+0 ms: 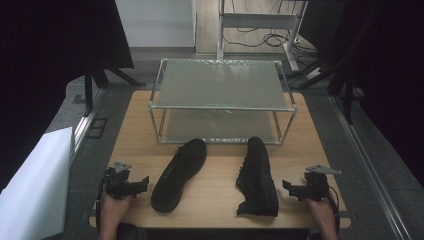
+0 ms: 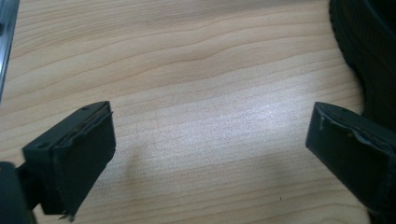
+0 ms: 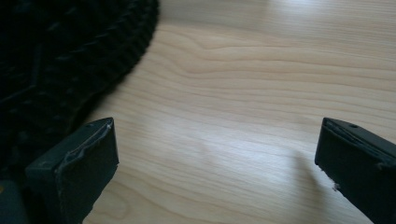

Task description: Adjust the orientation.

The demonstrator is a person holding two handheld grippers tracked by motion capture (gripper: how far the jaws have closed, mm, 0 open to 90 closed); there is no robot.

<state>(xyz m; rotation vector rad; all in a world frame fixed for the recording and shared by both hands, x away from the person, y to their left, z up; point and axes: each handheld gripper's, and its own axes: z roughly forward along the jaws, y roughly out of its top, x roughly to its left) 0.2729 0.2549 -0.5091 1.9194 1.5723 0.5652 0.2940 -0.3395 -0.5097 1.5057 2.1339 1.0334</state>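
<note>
Shoes: two black shoes lie on the bench between the two hands, toes pointing toward the far edge, well apart from each other.
Left shoe (image 1: 179, 175): flipped sole up, lying slightly aslant, its toe close to the rack's front rail and its heel near the near edge (turned over like this, it probably needs righting before it can go anywhere).
Right shoe (image 1: 257, 176): lying on its side with the laces and opening facing the left shoe; heel toward the near edge.
Rack (image 1: 222, 106): a metal-framed two-tier shoe rack at the far edge of the bench, both tiers bare; it likely stands there as the place the shoes are meant to end up, close enough to reach.
Left gripper (image 1: 145, 183): held low at the near left corner, just beside the left shoe's heel end and pointing at it; jaws spread wide with nothing but bare wood between them. In the left gripper view the shoe's ribbed rim (image 2: 362, 51) sits just past the right-hand jaw, not touched.
Right gripper (image 1: 287, 186): at the near right corner, pointing at the right shoe; jaws likewise wide and empty. In the right gripper view the shoe's tread (image 3: 60, 60) lies near the left-hand jaw.
Reason for the pose: each hand faces its nearer shoe, so each looks set for a sideways reach.
Stage: nothing lifted yet.
</note>
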